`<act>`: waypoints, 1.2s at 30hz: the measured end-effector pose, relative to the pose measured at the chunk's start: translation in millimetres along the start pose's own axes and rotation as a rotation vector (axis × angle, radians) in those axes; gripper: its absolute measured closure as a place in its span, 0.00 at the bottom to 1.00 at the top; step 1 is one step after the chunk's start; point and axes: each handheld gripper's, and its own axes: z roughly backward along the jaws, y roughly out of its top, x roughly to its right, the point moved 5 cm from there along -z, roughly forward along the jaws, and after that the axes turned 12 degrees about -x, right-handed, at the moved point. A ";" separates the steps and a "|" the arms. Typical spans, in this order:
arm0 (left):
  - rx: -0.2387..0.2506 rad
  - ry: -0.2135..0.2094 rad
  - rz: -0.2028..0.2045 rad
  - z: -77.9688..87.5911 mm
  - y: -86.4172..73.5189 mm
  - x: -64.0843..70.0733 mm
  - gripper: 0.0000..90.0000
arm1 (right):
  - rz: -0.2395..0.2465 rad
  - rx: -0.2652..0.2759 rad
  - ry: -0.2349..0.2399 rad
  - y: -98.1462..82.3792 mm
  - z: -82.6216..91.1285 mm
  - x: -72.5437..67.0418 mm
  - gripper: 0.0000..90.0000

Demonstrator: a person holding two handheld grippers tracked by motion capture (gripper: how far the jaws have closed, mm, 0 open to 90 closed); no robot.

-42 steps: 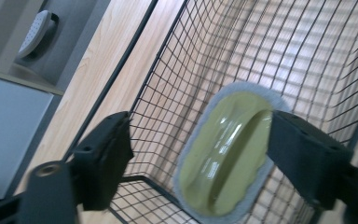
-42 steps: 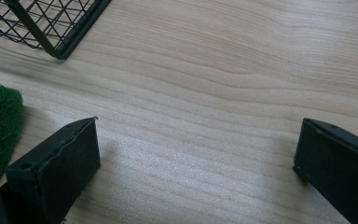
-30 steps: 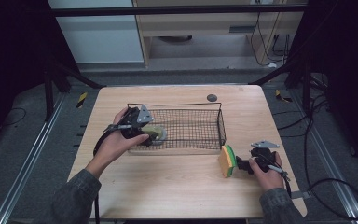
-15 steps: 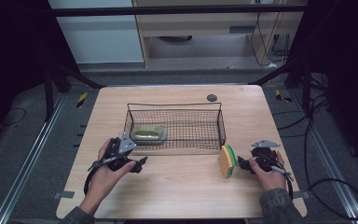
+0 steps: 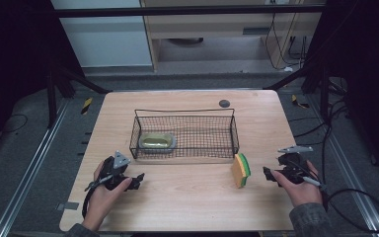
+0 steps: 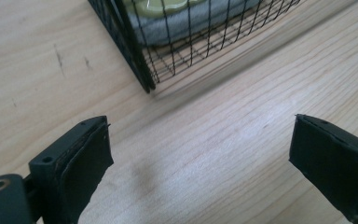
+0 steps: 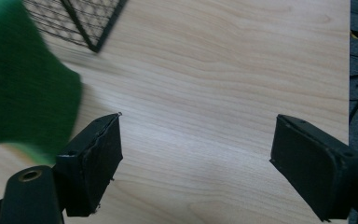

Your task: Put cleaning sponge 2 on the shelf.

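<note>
Hard to read what sits in the wire basket (image 5: 185, 133): a yellow-green item (image 5: 156, 141) on a grey pad at its 9 o'clock end, and in the left gripper view it is cut off by the top edge and crossed by mesh (image 6: 205, 28). In the right gripper view the sponge's green face (image 7: 23, 79) is a blur at 10 o'clock, cropped by the frame.

The left gripper (image 5: 137, 179) hangs low over the table (image 5: 187, 207) just at 7 o'clock of the basket, jaws spread wide, nothing between them but bare wood.

The right gripper (image 5: 268, 174) sits at 3 o'clock of the sponge (image 5: 241, 170), which stands on edge at the basket's 5 o'clock corner. Its jaws have just been closing, yet they stand apart with nothing between them; the sponge lies clear of the pads.
</note>
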 end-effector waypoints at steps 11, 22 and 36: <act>-0.054 -0.068 0.035 -21.0 -9.0 -8.4 0.01 | 0.084 -0.026 0.028 38.2 42.9 -29.4 0.30; 0.028 -0.097 0.015 -28.3 -5.8 -8.6 0.00 | 0.138 -0.048 0.074 60.5 59.6 -56.4 0.36; 0.030 -0.100 0.010 -29.3 -4.3 -9.5 0.00 | 0.160 -0.147 0.103 67.2 26.3 -89.4 0.32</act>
